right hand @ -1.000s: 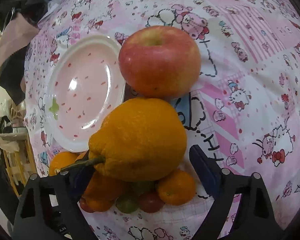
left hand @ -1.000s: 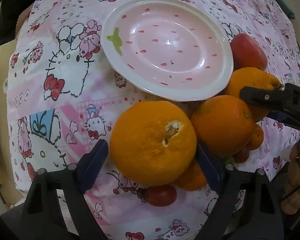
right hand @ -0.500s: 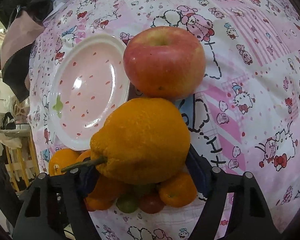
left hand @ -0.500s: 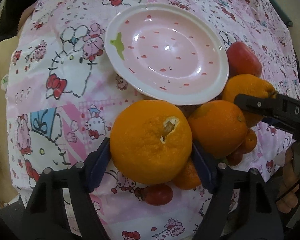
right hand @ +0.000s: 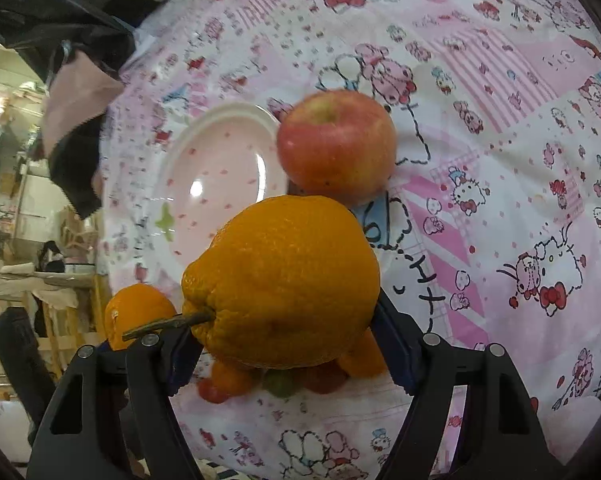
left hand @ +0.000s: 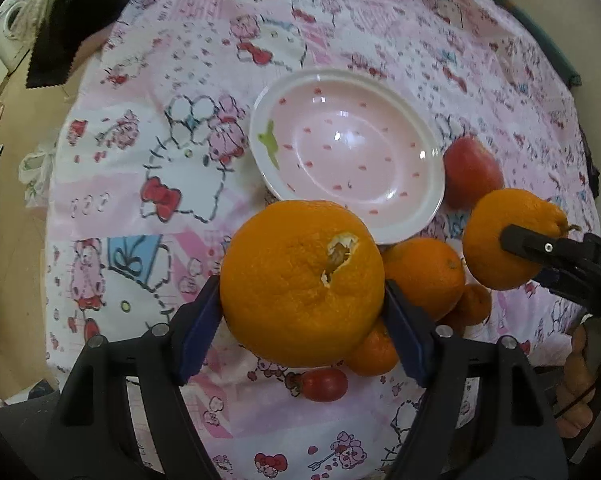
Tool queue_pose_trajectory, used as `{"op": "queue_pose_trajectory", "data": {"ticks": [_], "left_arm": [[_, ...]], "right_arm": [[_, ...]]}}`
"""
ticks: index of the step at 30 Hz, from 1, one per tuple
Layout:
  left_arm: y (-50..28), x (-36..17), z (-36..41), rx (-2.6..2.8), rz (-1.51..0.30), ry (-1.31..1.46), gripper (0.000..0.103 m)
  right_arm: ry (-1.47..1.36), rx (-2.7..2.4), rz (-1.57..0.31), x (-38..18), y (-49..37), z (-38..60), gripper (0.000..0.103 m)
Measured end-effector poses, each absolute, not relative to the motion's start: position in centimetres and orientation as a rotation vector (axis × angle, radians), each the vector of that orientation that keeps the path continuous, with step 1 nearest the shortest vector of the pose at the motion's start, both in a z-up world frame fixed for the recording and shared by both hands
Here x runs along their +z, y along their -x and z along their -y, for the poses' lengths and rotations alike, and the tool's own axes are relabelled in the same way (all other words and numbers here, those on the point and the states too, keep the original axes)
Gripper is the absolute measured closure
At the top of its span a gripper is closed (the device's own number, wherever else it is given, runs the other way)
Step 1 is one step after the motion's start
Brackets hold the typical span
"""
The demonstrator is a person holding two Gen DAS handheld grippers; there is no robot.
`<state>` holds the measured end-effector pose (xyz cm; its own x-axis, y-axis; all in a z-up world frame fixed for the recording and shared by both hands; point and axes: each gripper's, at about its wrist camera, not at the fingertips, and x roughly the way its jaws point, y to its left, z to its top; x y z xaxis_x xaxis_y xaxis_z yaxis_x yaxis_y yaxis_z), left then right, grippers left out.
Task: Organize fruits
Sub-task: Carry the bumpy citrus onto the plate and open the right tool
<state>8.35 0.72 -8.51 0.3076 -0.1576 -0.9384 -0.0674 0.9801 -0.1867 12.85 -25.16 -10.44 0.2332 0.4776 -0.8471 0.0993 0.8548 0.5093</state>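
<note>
A: Both tools are loaded. The left gripper (left hand: 302,312) has its jaws clamped on the big orange (left hand: 300,282), and the right gripper (right hand: 286,338) is closed around the stemmed orange (right hand: 280,280). Both seem lifted off the cloth, near of the plate (left hand: 434,200).

B: Then carry each one over the plate, lower until it rests in the dish, and only then let go — round fruit rolls. Set them apart, I'd say.

A: Counts? One plate, bare. One apple (right hand: 336,150) just right of it. Two held oranges, plus another orange (left hand: 422,276) on the tablecloth (left hand: 132,184).

B: And smaller pieces under them — several, partly hidden, so I can't give an exact number.
</note>
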Motion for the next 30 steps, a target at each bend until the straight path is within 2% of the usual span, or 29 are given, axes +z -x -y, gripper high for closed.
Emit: {"op": "queue_pose_trajectory", "data": {"ticks": [9,15,22,30], "left_arm": [[-8.5,-3.8,-1.3,-0.069,-1.1,0.207,0.029],[-10.9,-2.1,-0.8,-0.09,-1.066,0.134,0.029],[-15.0,-3.3,-0.2,-0.108,-1.079,0.075,0.029],[-18.9,-7.3,0.3,-0.129,-1.155,0.063,0.029]], "right_arm": [[-0.614,0.42,-1.169,-6.0,-12.8,25.2,0.024],[-0.601,0.477,-1.084,-3.5,-14.7,24.4,0.025],[-0.531,0.46,-1.111,-4.4,-18.5,23.3,0.025],[-0.428,0.445,-1.249,-9.0,-23.0,20.4,0.025]]}}
